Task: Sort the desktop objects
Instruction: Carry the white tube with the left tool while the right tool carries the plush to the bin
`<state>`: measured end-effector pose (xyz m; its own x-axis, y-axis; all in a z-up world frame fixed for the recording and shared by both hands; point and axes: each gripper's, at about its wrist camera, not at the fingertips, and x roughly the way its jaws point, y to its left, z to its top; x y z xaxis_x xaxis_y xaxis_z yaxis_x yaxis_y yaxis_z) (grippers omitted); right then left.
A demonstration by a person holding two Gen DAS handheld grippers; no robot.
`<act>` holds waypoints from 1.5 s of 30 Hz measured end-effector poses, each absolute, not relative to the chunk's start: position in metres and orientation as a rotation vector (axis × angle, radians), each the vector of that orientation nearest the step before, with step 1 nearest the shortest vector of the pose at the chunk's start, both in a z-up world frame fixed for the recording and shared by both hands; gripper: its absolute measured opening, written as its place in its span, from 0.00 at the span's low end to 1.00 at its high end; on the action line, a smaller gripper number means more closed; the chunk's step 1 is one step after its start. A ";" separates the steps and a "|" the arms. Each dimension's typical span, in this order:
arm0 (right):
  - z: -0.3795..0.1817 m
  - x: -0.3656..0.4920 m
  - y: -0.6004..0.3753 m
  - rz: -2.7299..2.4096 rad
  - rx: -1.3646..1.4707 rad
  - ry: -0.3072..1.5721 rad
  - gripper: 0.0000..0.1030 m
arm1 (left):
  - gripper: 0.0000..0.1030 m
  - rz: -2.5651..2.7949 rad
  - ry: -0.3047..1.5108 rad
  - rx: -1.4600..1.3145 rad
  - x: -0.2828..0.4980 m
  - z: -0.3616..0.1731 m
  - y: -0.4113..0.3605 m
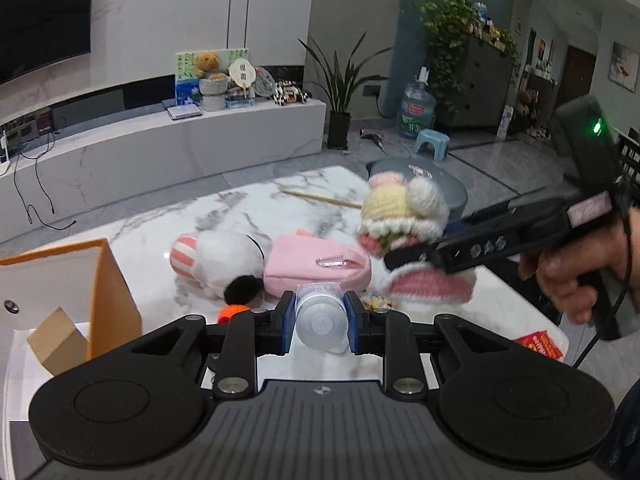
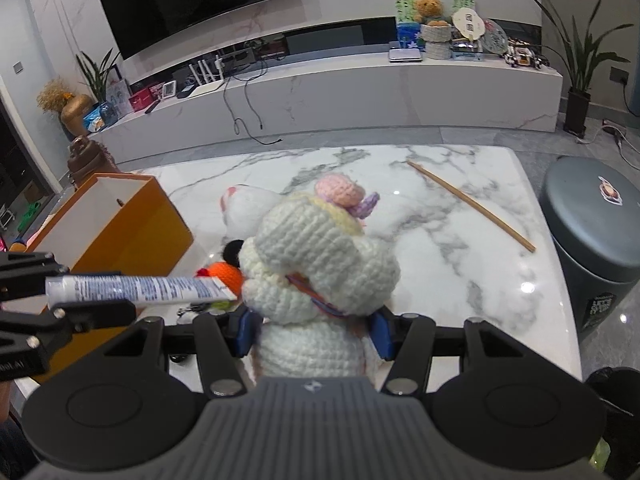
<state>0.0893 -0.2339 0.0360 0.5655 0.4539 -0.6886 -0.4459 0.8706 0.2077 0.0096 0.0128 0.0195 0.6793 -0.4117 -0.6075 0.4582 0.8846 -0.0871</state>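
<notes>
My left gripper (image 1: 319,322) is shut on a white tube with blue print (image 1: 320,320), held above the marble table (image 1: 280,208); the tube shows lengthwise in the right wrist view (image 2: 140,290). My right gripper (image 2: 316,334) is shut on a white crocheted doll (image 2: 320,264) with pink and yellow trim, lifted above the table; it shows in the left wrist view (image 1: 404,216). A white plush toy (image 1: 224,260) and a pink pouch (image 1: 316,268) lie on the table ahead of the left gripper.
An orange open box (image 2: 120,224) stands at the table's left, with a small cardboard box (image 1: 60,340) by it. A wooden stick (image 2: 472,206) lies far right on the table. A dark grey round bin (image 2: 592,232) stands off the right edge.
</notes>
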 end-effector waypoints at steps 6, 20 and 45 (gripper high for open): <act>0.044 0.084 -0.208 0.570 -0.009 0.802 0.56 | 0.28 -0.457 0.616 0.051 -0.001 0.045 0.030; 0.072 0.066 -0.135 0.675 -0.012 0.736 0.56 | 0.28 -0.260 0.542 -0.053 -0.010 0.084 0.121; 0.091 0.030 0.014 0.841 0.000 0.693 0.56 | 0.28 -0.009 0.648 -0.119 -0.003 0.055 0.233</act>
<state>0.0298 0.0141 0.0907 0.4630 0.6839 -0.5639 -0.6841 0.6802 0.2633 -0.0035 0.2329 0.0550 0.7976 -0.0459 -0.6014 -0.0287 0.9931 -0.1137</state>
